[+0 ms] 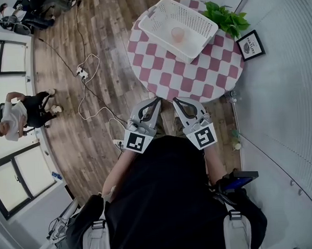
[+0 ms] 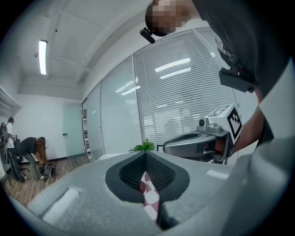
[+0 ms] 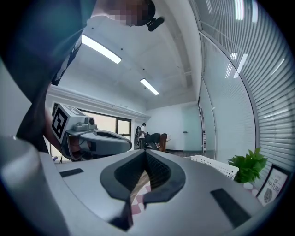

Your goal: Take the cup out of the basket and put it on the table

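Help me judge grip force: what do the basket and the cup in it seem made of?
Basket: likely moulded plastic, white and matte; its walls are a fine perforated lattice. Cup: probably plastic, pale pink, seemingly translucent; too small here to be sure.

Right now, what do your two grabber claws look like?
Both are pale grey plastic. The left gripper and right gripper each have two curved jaws tapering to a point, lined with black ribbed pads. Each carries a white cube printed with black square markers. The person wears a black top.
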The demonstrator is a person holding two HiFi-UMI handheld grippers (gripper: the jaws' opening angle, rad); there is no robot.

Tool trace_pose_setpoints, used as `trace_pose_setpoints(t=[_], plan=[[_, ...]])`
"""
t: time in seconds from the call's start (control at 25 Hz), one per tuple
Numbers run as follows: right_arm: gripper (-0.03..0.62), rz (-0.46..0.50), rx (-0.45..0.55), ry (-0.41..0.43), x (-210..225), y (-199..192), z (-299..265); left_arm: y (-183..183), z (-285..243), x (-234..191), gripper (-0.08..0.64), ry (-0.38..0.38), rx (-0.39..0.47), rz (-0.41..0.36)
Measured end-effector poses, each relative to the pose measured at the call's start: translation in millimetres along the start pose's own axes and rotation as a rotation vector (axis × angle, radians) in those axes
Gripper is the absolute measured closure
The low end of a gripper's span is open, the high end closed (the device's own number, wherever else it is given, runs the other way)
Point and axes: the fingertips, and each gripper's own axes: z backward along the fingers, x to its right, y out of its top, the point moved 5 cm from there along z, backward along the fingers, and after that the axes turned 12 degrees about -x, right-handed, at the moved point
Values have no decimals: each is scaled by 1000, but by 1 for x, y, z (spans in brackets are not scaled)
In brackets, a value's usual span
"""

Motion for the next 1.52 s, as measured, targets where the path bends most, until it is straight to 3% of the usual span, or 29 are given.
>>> trace_pose_setpoints(t=[0.36, 0.68, 0.84, 1.0, 1.36, 1.4, 1.52], plan=[[583, 18, -29, -52, 39, -9, -21, -4, -22, -19, 555, -15, -8, 58], [582, 69, -123, -41, 62, -10, -47, -8, -34, -55, 555, 24, 25, 141], [581, 81, -233, -43, 81, -24, -69, -17, -37, -72, 555, 40, 26, 171], [581, 98, -323, 10, 94, -34, -97, -29, -34, -92, 555, 77, 23, 208], [578, 268, -504, 21, 159, -26, -151, -63, -14, -141, 555, 192, -32, 299], [569, 296, -530, 30, 168, -28, -157, -66, -12, -146, 555, 203, -37, 310], [460, 377, -625, 69, 193, -36, -178, -73, -5, -162, 555, 237, -52, 328]])
